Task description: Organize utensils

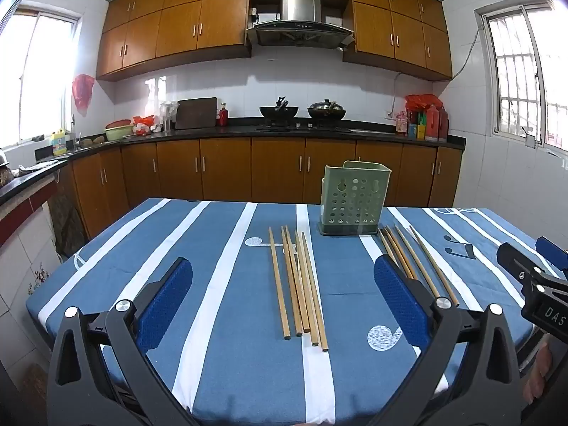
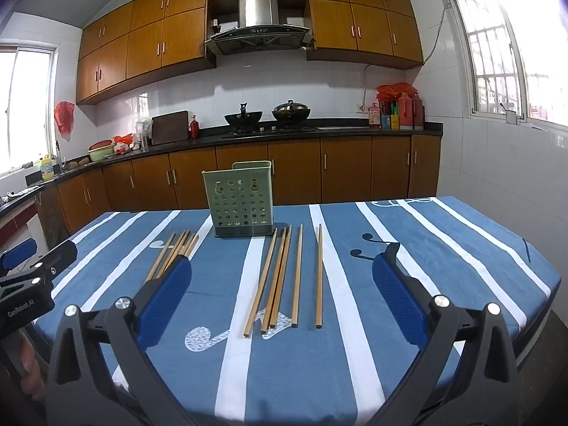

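Note:
A green perforated utensil holder point(image 1: 352, 203) point(image 2: 241, 200) stands upright at the far middle of the blue striped tablecloth point(image 1: 198, 284) point(image 2: 443, 248). Several wooden chopsticks lie flat in two groups in front of it. The left group point(image 1: 300, 284) point(image 2: 174, 252) lies between my left gripper's fingers. The right group point(image 1: 415, 259) point(image 2: 284, 277) lies between my right gripper's fingers. My left gripper point(image 1: 284, 277) is open and holds nothing, above the table's near edge. My right gripper point(image 2: 284, 277) is open too, empty, beside the left one point(image 2: 35, 269).
Behind the table runs a black counter point(image 1: 248, 131) with wooden cabinets, two woks point(image 1: 278, 110) on a stove, a cutting board and red bottles point(image 1: 431, 122). Tiled walls and windows stand on both sides. A hand point(image 1: 538, 372) shows at the lower right of the left wrist view.

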{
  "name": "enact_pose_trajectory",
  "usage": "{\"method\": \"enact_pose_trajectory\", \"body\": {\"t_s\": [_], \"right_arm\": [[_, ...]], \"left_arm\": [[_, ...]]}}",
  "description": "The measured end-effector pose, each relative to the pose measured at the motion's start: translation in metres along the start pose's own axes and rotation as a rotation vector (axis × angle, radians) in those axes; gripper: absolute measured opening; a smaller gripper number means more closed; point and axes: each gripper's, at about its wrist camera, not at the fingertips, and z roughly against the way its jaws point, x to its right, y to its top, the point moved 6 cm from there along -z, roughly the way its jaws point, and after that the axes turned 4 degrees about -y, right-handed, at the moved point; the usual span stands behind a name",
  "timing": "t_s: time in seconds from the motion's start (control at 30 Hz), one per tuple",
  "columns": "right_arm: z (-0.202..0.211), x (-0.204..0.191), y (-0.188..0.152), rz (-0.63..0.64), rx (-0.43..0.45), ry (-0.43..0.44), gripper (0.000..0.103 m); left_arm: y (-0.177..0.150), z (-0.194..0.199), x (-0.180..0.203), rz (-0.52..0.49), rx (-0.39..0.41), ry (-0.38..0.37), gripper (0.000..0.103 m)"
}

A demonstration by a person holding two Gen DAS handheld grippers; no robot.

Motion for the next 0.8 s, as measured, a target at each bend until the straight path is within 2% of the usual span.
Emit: {"method": "enact_pose_trajectory", "body": {"t_s": [0.8], "right_arm": [[-0.0017, -0.0003, -0.0013, 0.002, -0.004, -0.001, 0.099]], "left_arm": [[-0.0003, -0.0002, 0.0001, -0.004, -0.004, 0.001, 0.101]]}}
